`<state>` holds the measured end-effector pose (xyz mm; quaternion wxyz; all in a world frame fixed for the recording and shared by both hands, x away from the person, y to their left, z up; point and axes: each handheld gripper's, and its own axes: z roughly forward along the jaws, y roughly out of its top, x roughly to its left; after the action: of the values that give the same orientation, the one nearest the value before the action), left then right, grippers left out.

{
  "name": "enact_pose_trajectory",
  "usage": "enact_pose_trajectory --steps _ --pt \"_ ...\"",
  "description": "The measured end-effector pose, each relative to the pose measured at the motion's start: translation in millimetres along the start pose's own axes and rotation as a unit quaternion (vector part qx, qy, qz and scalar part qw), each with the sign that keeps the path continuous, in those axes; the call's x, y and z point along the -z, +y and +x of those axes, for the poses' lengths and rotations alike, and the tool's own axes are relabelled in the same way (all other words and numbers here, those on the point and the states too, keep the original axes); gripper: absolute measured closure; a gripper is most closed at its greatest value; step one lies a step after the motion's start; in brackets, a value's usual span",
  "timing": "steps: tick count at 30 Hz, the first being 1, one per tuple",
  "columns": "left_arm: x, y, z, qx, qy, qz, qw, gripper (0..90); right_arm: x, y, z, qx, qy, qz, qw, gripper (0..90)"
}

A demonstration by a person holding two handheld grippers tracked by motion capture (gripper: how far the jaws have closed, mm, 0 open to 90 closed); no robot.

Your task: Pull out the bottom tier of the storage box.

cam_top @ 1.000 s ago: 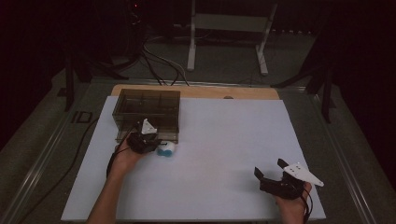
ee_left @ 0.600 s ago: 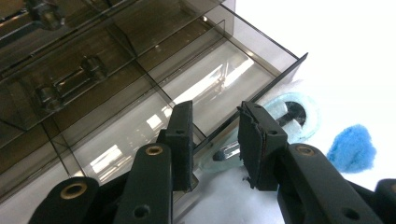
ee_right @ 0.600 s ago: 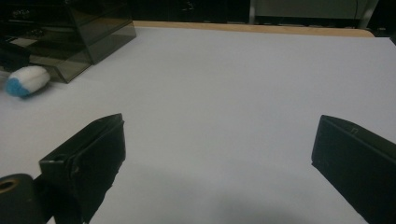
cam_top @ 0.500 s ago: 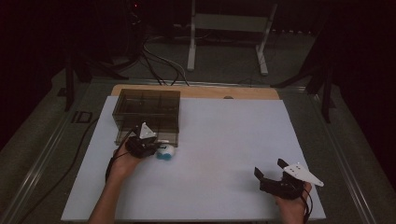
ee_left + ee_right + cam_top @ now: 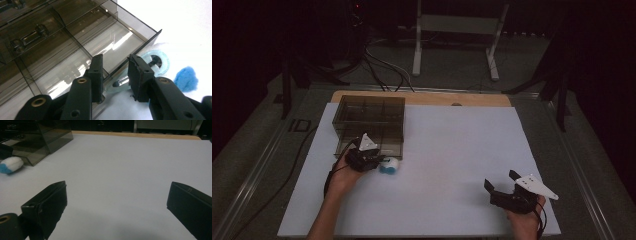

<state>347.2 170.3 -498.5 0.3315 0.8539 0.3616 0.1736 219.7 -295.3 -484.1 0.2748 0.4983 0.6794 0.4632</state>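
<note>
glossy smoked clear plastic box, fluffy blue-white pompom, matt white table sheet

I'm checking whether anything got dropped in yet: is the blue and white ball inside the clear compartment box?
No, the blue and white ball lies on the white sheet just outside the clear compartment box.

Letters "ID" on grey table surface, left of white mat. Small mark on right gripper jaw, unreadable.
</note>
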Motion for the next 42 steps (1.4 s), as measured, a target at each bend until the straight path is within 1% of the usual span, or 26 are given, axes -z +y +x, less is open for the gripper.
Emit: enact_pose_trajectory --steps 1,3,5,6,9,12,15,17,18,20,24,28,29,30,31,33,35,37,38,39,41,42 --pt "-0.1 0.0 0.1 0.004 -0.005 0.000 1.0000 65.1 0.1 0.0 -0.1 -0.001 -0.001 0.000 1.0000 2.9" --pt "-0.1 0.1 0.5 0.007 -0.007 0.000 0.9999 63.8 0.1 -0.1 -0.2 -0.002 0.000 0.000 1.0000 2.9" --pt "0.1 0.3 2.5 0.023 -0.015 -0.001 0.9996 63.0 0.1 0.0 -0.2 -0.002 0.000 0.000 1.0000 2.9" --pt "0.1 0.1 2.9 0.026 -0.016 -0.003 0.9995 63.1 0.0 0.0 -0.1 -0.001 0.000 0.000 1.0000 2.9" --pt "0.0 0.0 2.9 0.028 -0.016 -0.004 0.9995 62.4 0.0 0.0 -0.2 -0.001 0.000 0.000 1.0000 2.9" --pt "-0.3 0.6 1.2 0.027 -0.012 -0.004 0.9996 61.5 -0.1 0.2 -0.5 -0.002 0.001 -0.001 1.0000 2.9" --pt "-0.5 1.4 -0.7 0.025 -0.005 -0.005 0.9997 54.8 -0.7 0.7 -0.1 -0.002 0.001 -0.001 1.0000 2.9" --pt "-0.2 2.0 -1.0 0.029 -0.009 -0.009 0.9995 49.4 -1.5 0.8 0.7 0.000 0.002 -0.001 1.0000 2.9" --pt "0.0 2.3 -1.3 0.030 -0.006 -0.009 0.9995 49.4 -1.5 0.8 0.7 0.000 0.002 -0.001 1.0000 2.9" --pt "0.5 2.7 -2.2 0.033 -0.001 -0.012 0.9994 45.5 -1.3 0.8 0.9 0.000 0.002 -0.001 1.0000 2.9" --pt "3.9 4.6 -3.3 0.049 0.008 -0.028 0.9984 35.6 -0.2 0.5 -0.3 -0.003 0.000 -0.001 1.0000 2.9" --pt "6.0 5.5 -3.9 0.055 0.015 -0.034 0.9978 26.2 -0.2 0.3 0.0 -0.002 0.000 -0.001 1.0000 2.9" --pt "6.9 5.9 -3.8 0.058 0.019 -0.036 0.9975 22.0 -0.4 0.2 -0.1 -0.001 0.000 0.000 1.0000 2.9" --pt "8.0 6.5 -3.4 0.066 0.023 -0.038 0.9968 22.0 -0.4 0.2 -0.1 -0.001 0.000 0.000 1.0000 2.9" --pt "8.9 6.6 -3.1 0.070 0.022 -0.042 0.9964 18.5 -0.5 0.2 -0.2 -0.002 0.000 0.000 1.0000 2.9" --pt "11.8 7.0 -1.9 0.080 0.019 -0.051 0.9953 17.1 -0.4 0.3 -0.2 -0.003 0.001 -0.001 1.0000 2.9" --pt "13.6 7.6 -1.9 0.085 0.018 -0.053 0.9948 11.1 -0.5 0.2 -0.5 -0.003 0.001 0.000 1.0000 2.9" --pt "15.6 8.4 -3.2 0.092 0.025 -0.058 0.9937 7.7 -0.8 0.4 -0.5 -0.003 0.001 0.000 1.0000 2.9" --pt "16.4 8.8 -3.3 0.099 0.024 -0.062 0.9928 4.0 -0.9 0.4 -0.5 -0.003 0.000 0.000 1.0000 2.9" --pt "17.4 9.4 -3.1 0.106 0.022 -0.066 0.9919 4.0 -0.9 0.4 -0.5 -0.003 0.000 0.000 1.0000 2.9" --pt "20.1 11.5 -3.5 0.116 0.027 -0.078 0.9898 3.6 -0.8 0.3 -1.1 -0.004 -0.002 0.000 1.0000 2.9" --pt "20.4 12.1 -3.8 0.116 0.029 -0.078 0.9898 3.6 -0.5 0.3 -1.3 -0.004 -0.003 0.000 1.0000 2.9"
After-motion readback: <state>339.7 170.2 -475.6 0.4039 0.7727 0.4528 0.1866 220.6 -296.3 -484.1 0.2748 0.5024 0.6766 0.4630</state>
